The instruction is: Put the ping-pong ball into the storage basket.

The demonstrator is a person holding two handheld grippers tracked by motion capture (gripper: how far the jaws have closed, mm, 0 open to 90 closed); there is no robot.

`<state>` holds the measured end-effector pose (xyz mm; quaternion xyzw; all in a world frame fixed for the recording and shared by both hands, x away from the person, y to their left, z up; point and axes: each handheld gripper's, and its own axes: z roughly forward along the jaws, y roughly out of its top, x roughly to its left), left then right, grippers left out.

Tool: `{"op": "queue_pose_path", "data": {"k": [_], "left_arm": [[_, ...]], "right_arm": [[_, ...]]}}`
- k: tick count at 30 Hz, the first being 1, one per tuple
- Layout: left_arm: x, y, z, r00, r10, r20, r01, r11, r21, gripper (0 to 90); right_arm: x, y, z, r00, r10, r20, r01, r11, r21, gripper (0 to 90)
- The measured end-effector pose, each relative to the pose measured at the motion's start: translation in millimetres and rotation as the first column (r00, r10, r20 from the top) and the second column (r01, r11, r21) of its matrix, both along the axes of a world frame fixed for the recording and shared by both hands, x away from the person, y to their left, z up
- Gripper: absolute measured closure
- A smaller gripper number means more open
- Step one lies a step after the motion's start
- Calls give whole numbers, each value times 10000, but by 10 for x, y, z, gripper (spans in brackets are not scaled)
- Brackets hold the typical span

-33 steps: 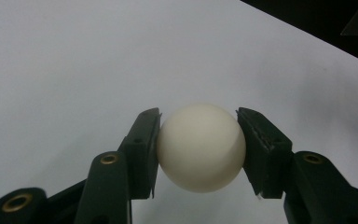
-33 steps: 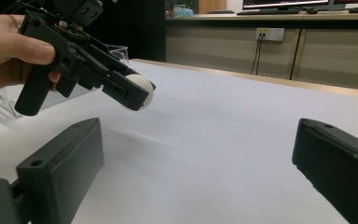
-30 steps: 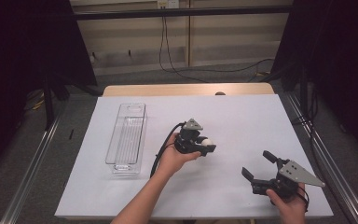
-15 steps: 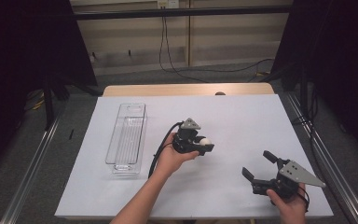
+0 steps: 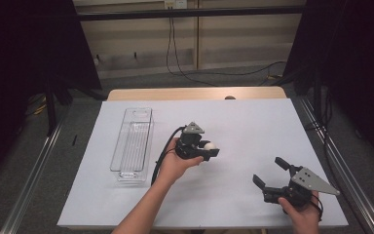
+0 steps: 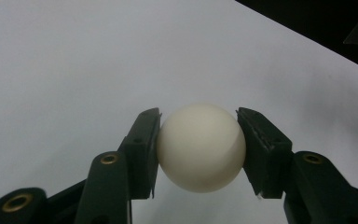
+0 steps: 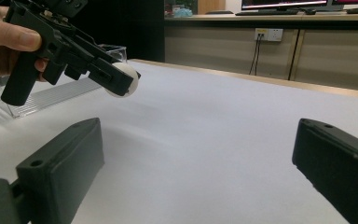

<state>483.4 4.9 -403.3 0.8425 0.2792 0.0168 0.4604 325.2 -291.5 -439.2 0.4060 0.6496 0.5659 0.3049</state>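
Note:
A white ball (image 6: 200,147) sits clamped between the two black jaws of my left gripper (image 5: 210,149), held above the white table near its middle. From the high view the ball (image 5: 209,145) shows at the gripper's tip, right of the clear tray. The right gripper view catches the same ball (image 7: 124,79) in the left gripper (image 7: 117,83) at upper left, lifted off the table. My right gripper (image 5: 269,171) rests low at the front right of the table, jaws wide apart with nothing between them.
A long clear plastic tray (image 5: 132,142) lies on the left half of the white tabletop (image 5: 253,126). A black cable (image 5: 161,156) trails from the left gripper. Dark curtains and metal rails flank the table.
The left hand has shifted slightly with the ball still held. The right gripper has stayed in place.

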Motion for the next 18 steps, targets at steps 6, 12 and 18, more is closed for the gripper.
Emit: {"op": "queue_pose_path", "data": {"k": [6,12,18], "left_arm": [[1,35,5,10000,23,3,-23,10000,88,511],[-5,59,20,9999,110,13,-110,9999,-76,511],[13,88,9,10000,81,-16,-81,9999,96,511]], "right_arm": [[5,-2,-3,10000,-10,11,10,10000,-29,16],[5,-2,-3,10000,-26,-16,26,10000,11,16],[-2,-3,-1,10000,-62,-4,62,10000,41,16]]}}
